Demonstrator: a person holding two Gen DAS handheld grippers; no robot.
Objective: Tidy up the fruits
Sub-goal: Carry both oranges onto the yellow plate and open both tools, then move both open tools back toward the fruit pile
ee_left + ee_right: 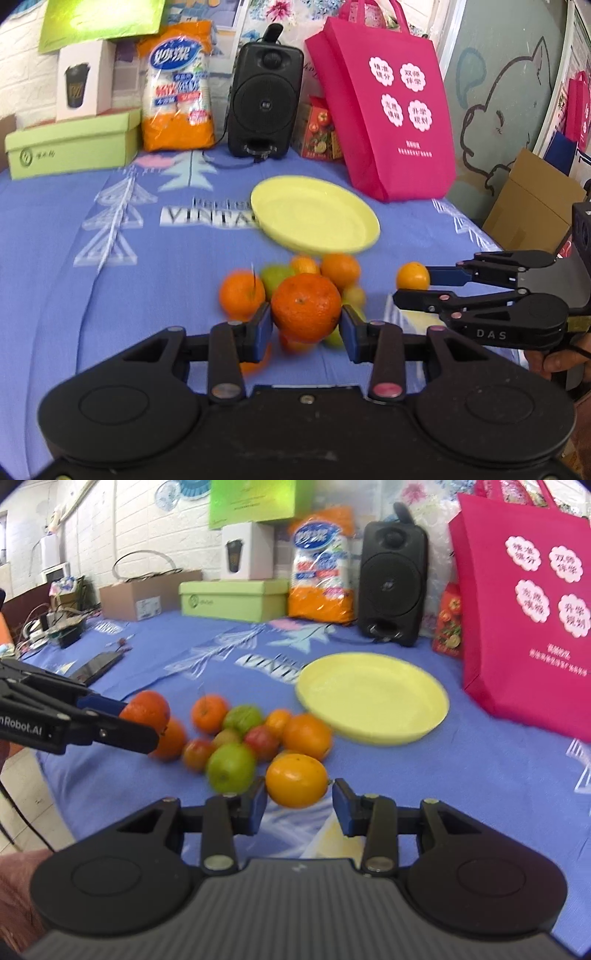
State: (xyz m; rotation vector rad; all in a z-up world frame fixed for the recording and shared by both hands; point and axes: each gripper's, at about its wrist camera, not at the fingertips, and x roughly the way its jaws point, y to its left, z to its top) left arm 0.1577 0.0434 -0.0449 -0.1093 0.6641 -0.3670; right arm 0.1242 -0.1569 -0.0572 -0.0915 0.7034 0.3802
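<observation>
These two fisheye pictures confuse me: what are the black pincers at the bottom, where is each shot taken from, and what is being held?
Each picture comes from a camera on a hand-held gripper, looking along its two fingers. The left wrist view shows the left gripper shut on a large orange. The right wrist view shows the right gripper shut on a smaller yellow-orange fruit. Each gripper also shows at the edge of the other's picture. On the blue cloth lie a heap of loose fruit and an empty yellow plate; a pink bag and a speaker stand behind.

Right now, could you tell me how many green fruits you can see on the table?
2: one large green fruit at the pile's near edge, one smaller further back in the pile. Others may be hidden beneath the oranges.
</observation>
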